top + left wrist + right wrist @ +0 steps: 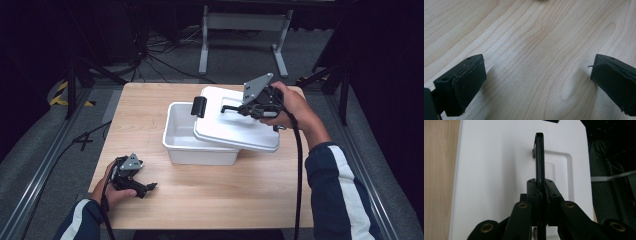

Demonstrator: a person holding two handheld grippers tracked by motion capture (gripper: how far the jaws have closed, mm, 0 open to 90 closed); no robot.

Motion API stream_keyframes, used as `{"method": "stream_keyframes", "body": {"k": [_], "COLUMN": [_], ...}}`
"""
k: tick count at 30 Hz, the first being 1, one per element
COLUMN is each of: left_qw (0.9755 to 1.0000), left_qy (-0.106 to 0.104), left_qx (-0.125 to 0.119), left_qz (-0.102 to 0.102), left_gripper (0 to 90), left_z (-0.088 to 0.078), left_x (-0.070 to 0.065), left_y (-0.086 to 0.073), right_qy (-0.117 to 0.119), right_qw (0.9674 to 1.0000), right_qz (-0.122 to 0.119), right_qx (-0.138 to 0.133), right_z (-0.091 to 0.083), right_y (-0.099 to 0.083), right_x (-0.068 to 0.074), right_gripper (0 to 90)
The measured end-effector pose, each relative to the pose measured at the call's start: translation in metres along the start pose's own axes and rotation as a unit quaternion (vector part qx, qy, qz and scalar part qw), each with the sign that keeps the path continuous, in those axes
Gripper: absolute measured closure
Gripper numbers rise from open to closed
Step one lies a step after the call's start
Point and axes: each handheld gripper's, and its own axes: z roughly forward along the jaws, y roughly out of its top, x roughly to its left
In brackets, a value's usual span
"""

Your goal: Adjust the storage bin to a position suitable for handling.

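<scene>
On the table (pixel 150 210), my right gripper (pixel 235 108) was clamped on the lid's black handle (pixel 539 157), holding the white lid (pixel 235 131) skewed over the white bin (pixel 182 135), part uncovered. My left gripper (pixel 147 187) rested spread and empty near my edge. Looked like mid lid move; next needs squaring it over the rim.

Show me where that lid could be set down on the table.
Bare wood lies in front of the white bin, between it and the near table edge, right of the left gripper. Another strip runs left of the bin. The far right corner is crowded: the lid, held by the right gripper, overhangs it.
</scene>
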Motion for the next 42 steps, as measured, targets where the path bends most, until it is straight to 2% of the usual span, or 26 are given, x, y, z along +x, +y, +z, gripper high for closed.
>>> {"method": "stream_keyframes", "body": {"k": [14, 15, 20, 27, 42], "left_qw": [1.0000, 1.0000, 1.0000, 1.0000, 1.0000], "left_qy": [0.000, 0.000, -0.001, -0.001, -0.001], "left_qx": [0.000, 0.000, 0.000, 0.001, 0.002], "left_qz": [0.000, -0.001, -0.001, 0.000, 0.000], "left_gripper": [0.5, 0.5, 0.6, 0.5, 0.5], "left_z": [0.000, 0.000, 0.000, 0.000, 0.000], "left_x": [0.000, 0.000, 0.000, 0.000, 0.000], "left_y": [0.000, 0.000, 0.000, 0.000, 0.000], "right_qy": [-0.016, -0.020, -0.021, -0.030, -0.042], "right_qw": [0.9995, 0.9993, 0.9990, 0.9979, 0.9957], "right_qz": [0.026, 0.032, 0.038, 0.057, 0.081], "right_qx": [0.001, 0.001, 0.002, 0.003, 0.016], "right_z": [-0.024, -0.028, -0.034, -0.046, -0.057], "right_y": [-0.044, -0.051, -0.061, -0.090, -0.127], "right_x": [0.001, 0.001, 0.001, 0.002, 0.005], "right_gripper": [84.7, 84.8, 84.7, 84.7, 84.7]}}
